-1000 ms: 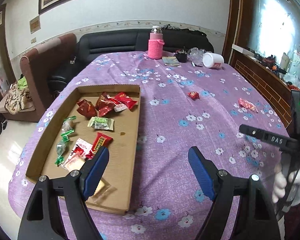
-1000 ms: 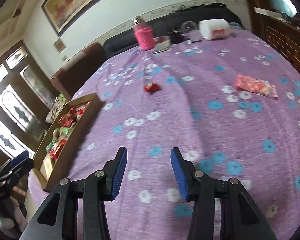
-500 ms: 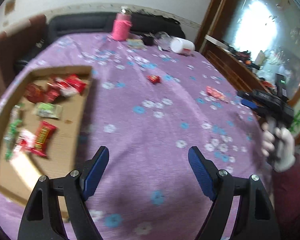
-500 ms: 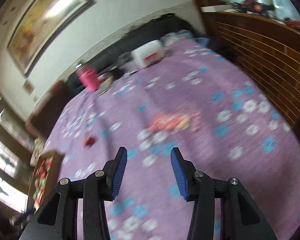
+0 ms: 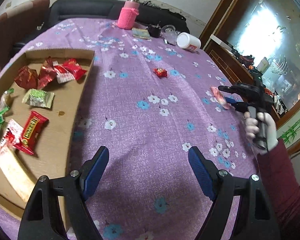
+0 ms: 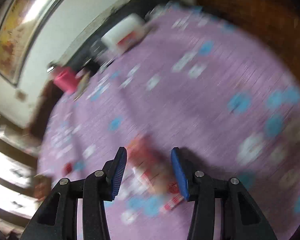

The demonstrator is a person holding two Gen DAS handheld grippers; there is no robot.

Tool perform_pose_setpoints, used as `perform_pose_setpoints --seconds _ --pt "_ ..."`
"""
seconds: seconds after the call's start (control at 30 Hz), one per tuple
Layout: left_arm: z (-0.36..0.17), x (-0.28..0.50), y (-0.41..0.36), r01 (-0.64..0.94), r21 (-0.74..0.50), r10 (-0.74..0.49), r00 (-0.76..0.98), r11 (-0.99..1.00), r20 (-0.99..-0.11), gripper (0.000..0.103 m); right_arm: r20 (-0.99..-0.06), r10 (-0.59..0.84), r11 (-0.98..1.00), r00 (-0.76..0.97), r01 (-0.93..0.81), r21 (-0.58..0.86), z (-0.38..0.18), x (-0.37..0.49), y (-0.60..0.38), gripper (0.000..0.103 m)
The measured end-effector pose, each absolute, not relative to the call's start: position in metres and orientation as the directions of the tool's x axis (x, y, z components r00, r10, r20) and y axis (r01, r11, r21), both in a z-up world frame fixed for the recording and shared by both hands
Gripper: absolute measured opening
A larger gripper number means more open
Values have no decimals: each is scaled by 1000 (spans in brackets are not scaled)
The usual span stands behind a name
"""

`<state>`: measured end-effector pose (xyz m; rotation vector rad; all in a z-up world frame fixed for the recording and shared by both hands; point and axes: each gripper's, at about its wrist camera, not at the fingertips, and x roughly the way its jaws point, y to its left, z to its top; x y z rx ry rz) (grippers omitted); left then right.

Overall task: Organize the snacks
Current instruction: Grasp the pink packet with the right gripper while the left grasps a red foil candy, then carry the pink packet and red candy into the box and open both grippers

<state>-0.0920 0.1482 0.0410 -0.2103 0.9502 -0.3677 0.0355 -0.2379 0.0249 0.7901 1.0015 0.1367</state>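
Note:
A cardboard tray (image 5: 76, 108) lies on the left of the purple flowered table and holds several wrapped snacks. A small red candy (image 5: 161, 72) lies on the cloth mid-table. A pink-red snack packet (image 5: 220, 97) lies near the right edge. My left gripper (image 5: 148, 170) is open and empty above the near cloth. My right gripper (image 6: 148, 166) is open and straddles the packet (image 6: 146, 160), which is blurred; from the left wrist view the right gripper (image 5: 228, 98) sits right at the packet.
At the far end stand a pink-sleeved bottle (image 5: 129, 14), a booklet (image 5: 141, 33), dark items and a white cup on its side (image 5: 188, 42). A dark sofa lies behind. A wooden cabinet (image 5: 230, 66) runs along the right.
My right gripper has swung right and dropped down over the pink-red packet. My left gripper has turned away from the tray toward the table's middle.

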Motion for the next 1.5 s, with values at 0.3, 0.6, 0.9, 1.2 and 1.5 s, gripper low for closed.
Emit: perform_pose_setpoints --seconds 0.3,0.6,0.9,1.2,1.5 --pt "33 -85 114 287 -338 -439 469 896 -766 81 -785 230 870 576 240 431 43 28 -177 51" --pt "67 -13 83 389 -157 -366 549 908 -752 81 -773 165 910 612 208 359 35 35 -151 26" --pt "35 81 31 484 -21 -302 511 875 -805 60 -754 239 905 611 141 402 34 32 -152 24" --pt "7 123 11 579 13 -299 440 816 -847 50 -746 292 876 599 146 460 32 31 -156 24" --pt "8 126 12 561 -15 -314 441 828 -841 21 -732 286 874 618 144 463 38 27 -155 23"
